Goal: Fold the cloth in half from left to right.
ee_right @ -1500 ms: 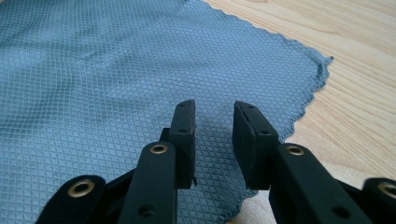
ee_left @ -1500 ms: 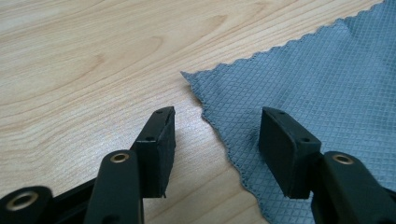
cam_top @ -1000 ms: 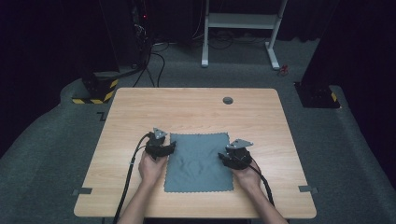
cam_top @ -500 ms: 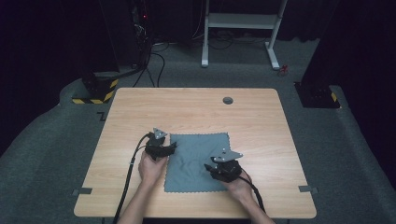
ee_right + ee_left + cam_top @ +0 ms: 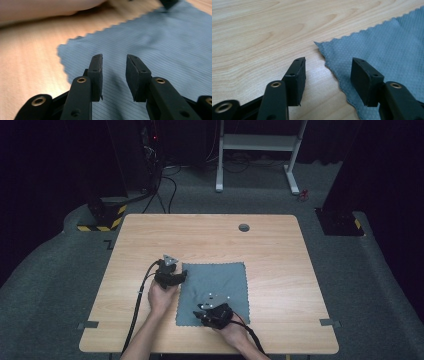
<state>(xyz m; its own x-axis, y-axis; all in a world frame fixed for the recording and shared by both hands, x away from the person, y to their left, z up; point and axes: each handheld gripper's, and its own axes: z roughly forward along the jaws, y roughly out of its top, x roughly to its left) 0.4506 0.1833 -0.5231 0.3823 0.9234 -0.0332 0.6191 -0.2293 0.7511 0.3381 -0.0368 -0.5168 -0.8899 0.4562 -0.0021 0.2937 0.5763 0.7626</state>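
A wooden table (image 5: 280, 265) carries a grey cloth (image 5: 220, 280) lying flat near its front edge. The left gripper (image 5: 175, 277) sits at the cloth's far left corner, the right gripper (image 5: 202, 312) over its near left part; both jaws have just been closing yet stand apart, gripping nothing.

A light wooden surface (image 5: 280, 270) with a round cable hole (image 5: 244, 227) stands on grey carpet floor (image 5: 60, 285). Behind it, a white metal frame (image 5: 260, 142), black cables (image 5: 160, 190) and a yellow-black striped base (image 5: 100, 222) sit in darkness.
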